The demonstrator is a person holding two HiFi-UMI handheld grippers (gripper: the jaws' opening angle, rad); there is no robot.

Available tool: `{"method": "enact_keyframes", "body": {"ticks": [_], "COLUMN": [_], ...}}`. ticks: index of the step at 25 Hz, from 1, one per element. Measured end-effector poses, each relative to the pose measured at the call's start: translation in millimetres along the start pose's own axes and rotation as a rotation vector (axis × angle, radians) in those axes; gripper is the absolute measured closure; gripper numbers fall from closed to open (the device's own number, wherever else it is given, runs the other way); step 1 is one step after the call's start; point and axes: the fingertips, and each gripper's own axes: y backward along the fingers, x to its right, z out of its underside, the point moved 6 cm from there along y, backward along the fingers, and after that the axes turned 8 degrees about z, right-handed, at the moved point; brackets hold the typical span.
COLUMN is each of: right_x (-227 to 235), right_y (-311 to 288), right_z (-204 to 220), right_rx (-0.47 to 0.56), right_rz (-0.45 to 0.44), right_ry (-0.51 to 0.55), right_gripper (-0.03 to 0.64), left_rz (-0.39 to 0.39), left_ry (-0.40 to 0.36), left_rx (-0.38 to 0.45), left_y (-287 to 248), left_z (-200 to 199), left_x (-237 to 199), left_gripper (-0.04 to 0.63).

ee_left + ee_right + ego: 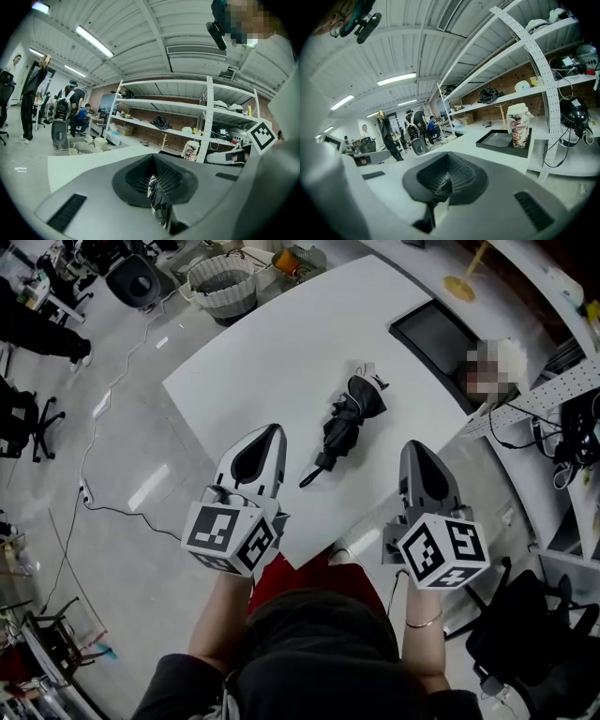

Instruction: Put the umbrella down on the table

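1. White table (281, 343) carries the folded black umbrella (349, 423), which lies flat ahead of both jaw tips and between them.
2. I read my left gripper (270, 435) and right gripper (418, 451) as closed tight on nothing, apart from the umbrella. I judge the set-down done, so no grip is needed.
3. Farther beyond the right jaws sits a black tray (433, 334).

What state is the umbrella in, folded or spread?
Folded: the black umbrella lies flat on the white table, canopy bunched around its shaft.
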Motion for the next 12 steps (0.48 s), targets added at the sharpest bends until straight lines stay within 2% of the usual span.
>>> {"method": "enact_keyframes", "body": {"ticks": [12], "right_x": [-11.8], "right_y": [48.9], "right_z": [1.2], "right_rx": [0.047], "right_rz": [-0.049], "right_ry": [0.018], "right_gripper": [0.598], "left_rz": [-0.015], "left_ry": [-0.030], "left_rx": [0.011], "left_y": [43.9], "left_z": [6.1], "left_x": [28.1], "left_gripper": [0.583]}}
